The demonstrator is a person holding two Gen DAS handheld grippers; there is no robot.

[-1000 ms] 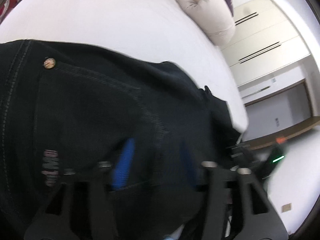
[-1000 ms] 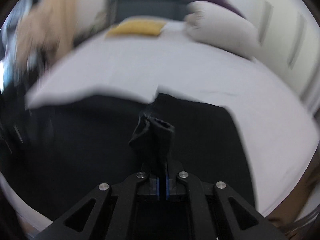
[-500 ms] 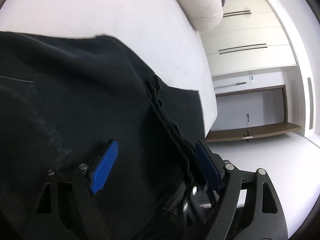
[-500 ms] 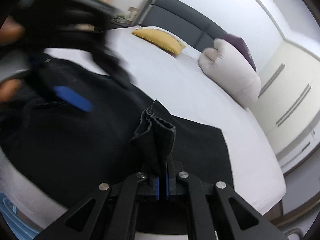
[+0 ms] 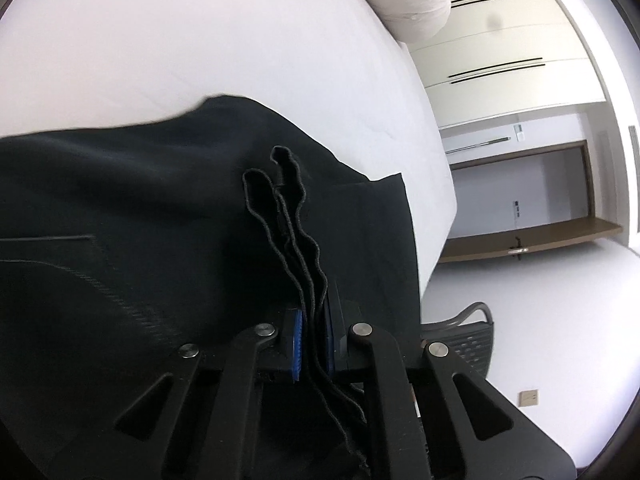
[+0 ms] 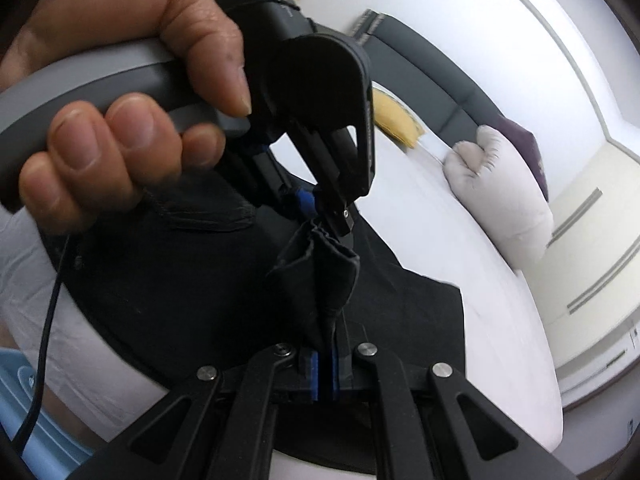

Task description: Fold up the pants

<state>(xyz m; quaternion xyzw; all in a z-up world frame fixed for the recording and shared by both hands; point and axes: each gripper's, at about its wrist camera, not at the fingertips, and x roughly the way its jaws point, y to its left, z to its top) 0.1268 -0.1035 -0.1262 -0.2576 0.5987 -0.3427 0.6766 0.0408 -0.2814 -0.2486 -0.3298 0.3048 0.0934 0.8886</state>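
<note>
Left wrist view: we see left gripper [image 5: 313,340], jaws just closed, blue pads [image 5: 296,344] pinching wavy hem of black pants [image 5: 120,240]. Pants spread ahead and left of it on white bed [image 5: 200,40]. Right gripper [image 6: 324,374] clamped tight on bunched fold of same pants, just below left gripper's tip. Hand [image 6: 120,100] grips grey handle. No readable writing we can make out.

The black denim pants [image 5: 140,248] lie spread across the white bed [image 5: 200,40], stitched pocket up, with layered hem edges [image 5: 288,208] bunched and lifted upright above the flat cloth.
</note>
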